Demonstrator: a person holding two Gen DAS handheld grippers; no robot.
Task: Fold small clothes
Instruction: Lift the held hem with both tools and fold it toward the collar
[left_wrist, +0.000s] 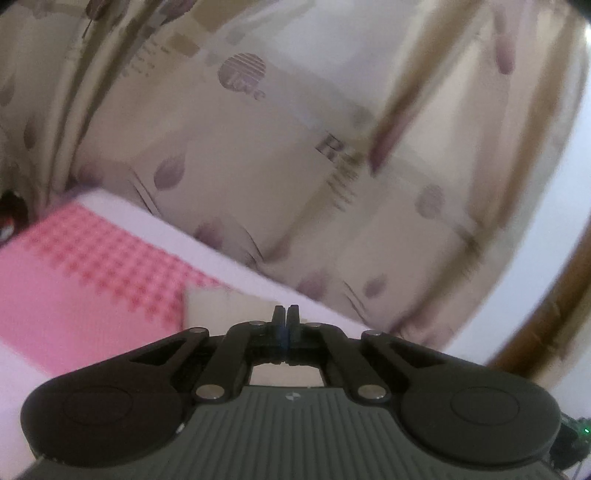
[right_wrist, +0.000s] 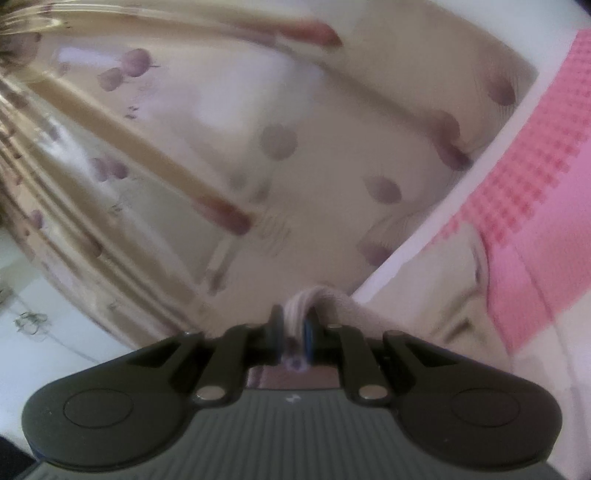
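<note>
A small beige garment (left_wrist: 218, 310) lies on a pink checked cloth (left_wrist: 85, 273); in the right wrist view the garment (right_wrist: 450, 295) runs from my fingers toward the pink cloth (right_wrist: 528, 206). My right gripper (right_wrist: 293, 321) is shut on a ribbed beige edge of the garment (right_wrist: 301, 299), which bunches between the pads. My left gripper (left_wrist: 285, 314) has its fingers pressed together just over the garment's edge; I cannot tell if fabric is pinched between them. Both views are blurred.
A cream curtain with purple leaf print (left_wrist: 295, 155) hangs close behind the surface and fills most of both views (right_wrist: 258, 147). A white surface edge (left_wrist: 221, 254) borders the pink cloth. A brown wooden frame (left_wrist: 554, 314) stands at right.
</note>
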